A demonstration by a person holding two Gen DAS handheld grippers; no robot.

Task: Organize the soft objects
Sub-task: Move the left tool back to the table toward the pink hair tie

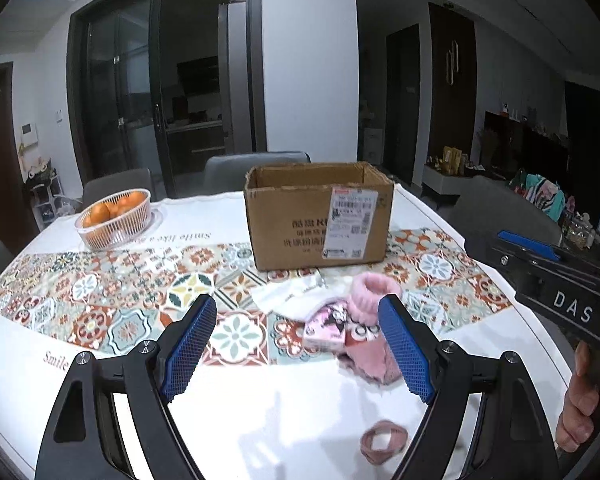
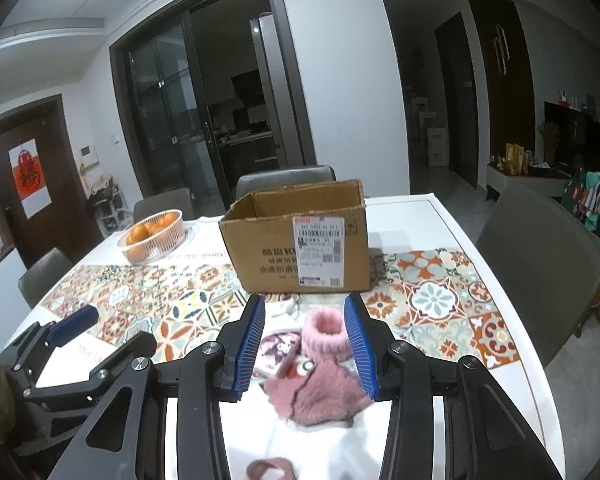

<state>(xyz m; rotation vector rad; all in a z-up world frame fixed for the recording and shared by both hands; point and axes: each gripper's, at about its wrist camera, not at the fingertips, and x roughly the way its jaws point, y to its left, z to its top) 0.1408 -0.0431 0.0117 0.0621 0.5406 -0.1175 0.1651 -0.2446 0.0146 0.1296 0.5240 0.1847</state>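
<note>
Nearest the cameras, a pink hair band [image 1: 383,442] lies flat on the white table [image 1: 260,420], untouched; light, stretchy, easy to hook or pinch on one strand. Left gripper [image 1: 300,350] hangs over the table with fingers wide apart, nothing between them. Right gripper [image 2: 306,350] also has fingers apart, holding nothing, and they frame the pink sock [image 2: 320,376], which lies on the table just in front of the box. The sock looks fuzzy, thick, light and floppy: it should compress a lot under the pads and won't slip or break. Best hold is probably the ribbed cuff [image 2: 326,330], which stands up in a roll, or the bunched middle; a pinch at the toe would likely let it dangle. Touching the sock on its left is a small pink printed pack [image 1: 326,330], stiffness unclear. Behind that a white cloth [image 1: 288,294], thin and limp. Further back the open cardboard box [image 1: 320,216], likely the drop target; inside not visible. Far left, a basket [image 1: 116,220] of oranges.
</note>
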